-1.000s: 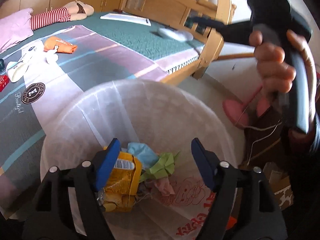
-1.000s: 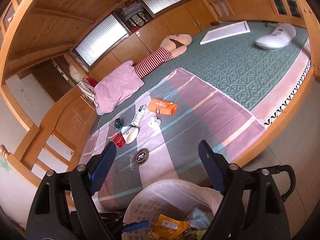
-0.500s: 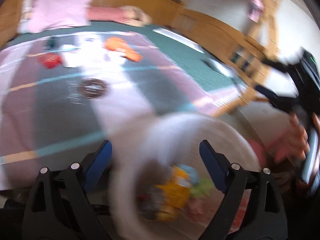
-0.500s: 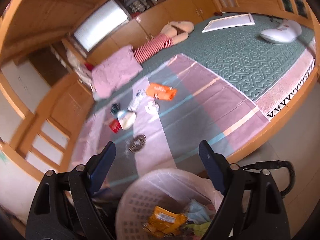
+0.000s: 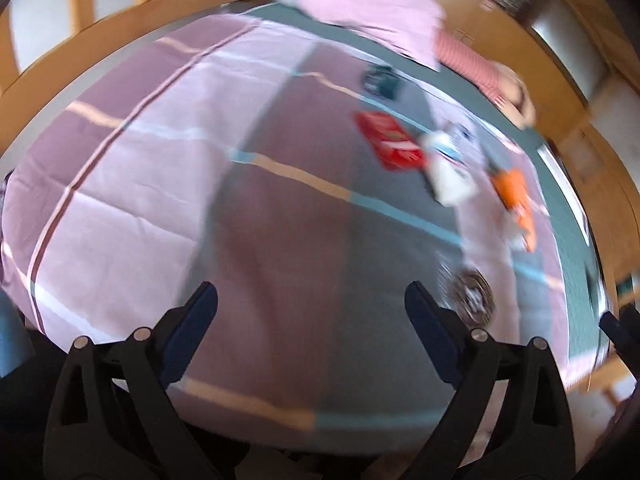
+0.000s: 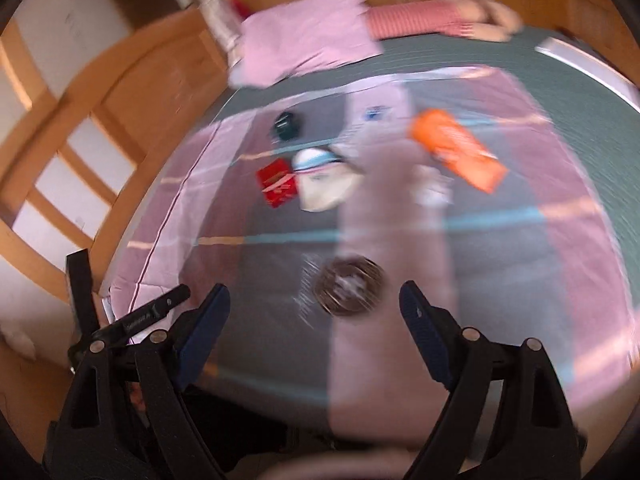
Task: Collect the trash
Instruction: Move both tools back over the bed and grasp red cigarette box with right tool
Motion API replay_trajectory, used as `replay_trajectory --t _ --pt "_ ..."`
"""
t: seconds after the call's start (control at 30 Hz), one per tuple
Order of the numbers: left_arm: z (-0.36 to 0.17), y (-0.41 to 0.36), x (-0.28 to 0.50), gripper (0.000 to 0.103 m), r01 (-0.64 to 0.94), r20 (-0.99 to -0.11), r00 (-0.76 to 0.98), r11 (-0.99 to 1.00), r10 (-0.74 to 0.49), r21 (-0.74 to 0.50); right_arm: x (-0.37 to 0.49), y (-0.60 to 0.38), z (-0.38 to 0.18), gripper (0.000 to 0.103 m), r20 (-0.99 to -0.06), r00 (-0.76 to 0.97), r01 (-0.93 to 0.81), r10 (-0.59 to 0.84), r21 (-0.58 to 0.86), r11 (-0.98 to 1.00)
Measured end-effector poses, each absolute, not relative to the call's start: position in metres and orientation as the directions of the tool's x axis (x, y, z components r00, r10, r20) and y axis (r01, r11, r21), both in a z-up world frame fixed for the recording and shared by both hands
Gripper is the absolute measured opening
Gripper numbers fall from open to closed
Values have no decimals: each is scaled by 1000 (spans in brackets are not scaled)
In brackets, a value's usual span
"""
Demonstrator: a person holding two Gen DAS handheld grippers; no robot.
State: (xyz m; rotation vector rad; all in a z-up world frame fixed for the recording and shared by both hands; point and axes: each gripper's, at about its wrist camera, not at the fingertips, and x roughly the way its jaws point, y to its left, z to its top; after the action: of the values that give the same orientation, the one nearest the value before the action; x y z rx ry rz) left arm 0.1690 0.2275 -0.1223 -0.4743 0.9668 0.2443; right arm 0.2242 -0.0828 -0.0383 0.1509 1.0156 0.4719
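Note:
Both views are motion-blurred and look over the bed. Trash lies on the bedspread: a red packet point(image 5: 390, 140) point(image 6: 278, 183), a white wrapper point(image 5: 450, 178) point(image 6: 324, 184), an orange packet point(image 5: 516, 202) point(image 6: 456, 154), a small white crumpled piece point(image 6: 432, 190) and a dark green item point(image 5: 380, 80) point(image 6: 287, 126). My left gripper point(image 5: 310, 312) is open and empty, above the near bedspread. My right gripper point(image 6: 314, 312) is open and empty, over a round dark logo point(image 6: 348, 286). The trash sits well beyond both.
A pink pillow point(image 6: 304, 36) and a doll in red stripes point(image 6: 432, 20) lie at the head of the bed. Wooden bed rails point(image 6: 80, 152) run along the left. The left gripper's handle point(image 6: 132, 320) shows in the right wrist view.
Both grippers have swung away from the white trash basket toward the bed. The basket has left both views. Both stay open and empty.

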Motion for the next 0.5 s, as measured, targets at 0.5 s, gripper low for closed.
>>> replay_trajectory --t 0.5 --pt "-159 248 184 95 -571 -895 446 772 7 -279 432 50 -164 85 -922 343 -311 178 67 948"
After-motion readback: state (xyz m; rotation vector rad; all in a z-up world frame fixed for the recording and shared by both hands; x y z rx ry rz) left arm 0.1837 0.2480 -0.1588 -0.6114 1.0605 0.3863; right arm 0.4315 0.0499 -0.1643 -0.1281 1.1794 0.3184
